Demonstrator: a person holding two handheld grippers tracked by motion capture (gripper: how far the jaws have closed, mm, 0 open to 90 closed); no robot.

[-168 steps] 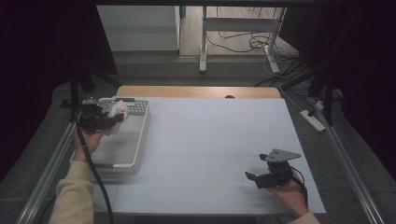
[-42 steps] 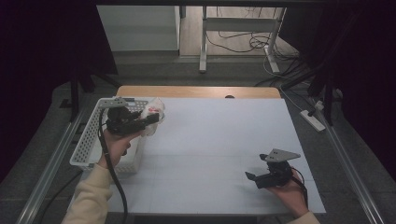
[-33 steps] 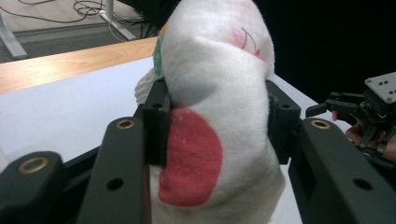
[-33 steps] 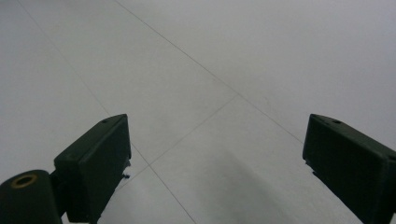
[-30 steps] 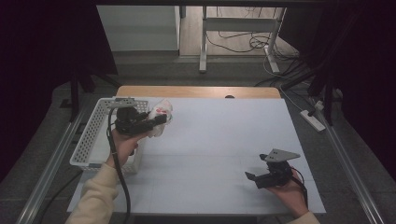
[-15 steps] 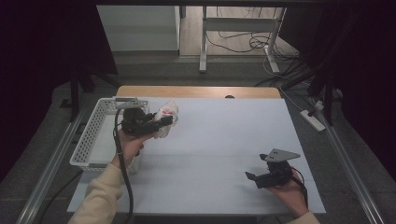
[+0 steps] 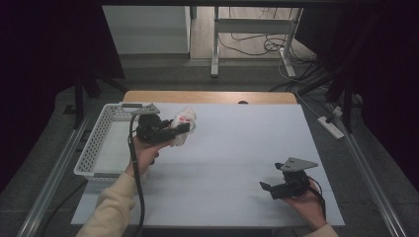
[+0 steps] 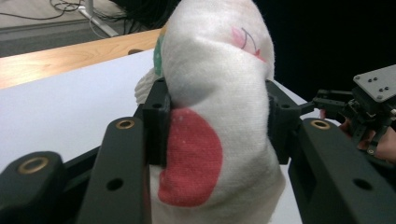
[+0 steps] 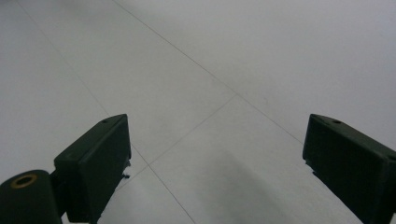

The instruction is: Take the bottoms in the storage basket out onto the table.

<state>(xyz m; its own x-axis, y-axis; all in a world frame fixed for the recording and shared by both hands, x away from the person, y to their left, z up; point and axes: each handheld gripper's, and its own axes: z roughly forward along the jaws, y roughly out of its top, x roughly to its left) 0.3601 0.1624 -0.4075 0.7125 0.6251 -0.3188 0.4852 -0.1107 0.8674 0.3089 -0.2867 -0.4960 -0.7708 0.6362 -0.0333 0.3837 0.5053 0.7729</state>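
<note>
White basket beside left claw clenched on sock; right claw released.

a wooden table carries a white sheet; a white mesh basket sits on its left edge.

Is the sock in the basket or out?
Out: left gripper holds the sock clamped above the white table, beside the basket.
</note>
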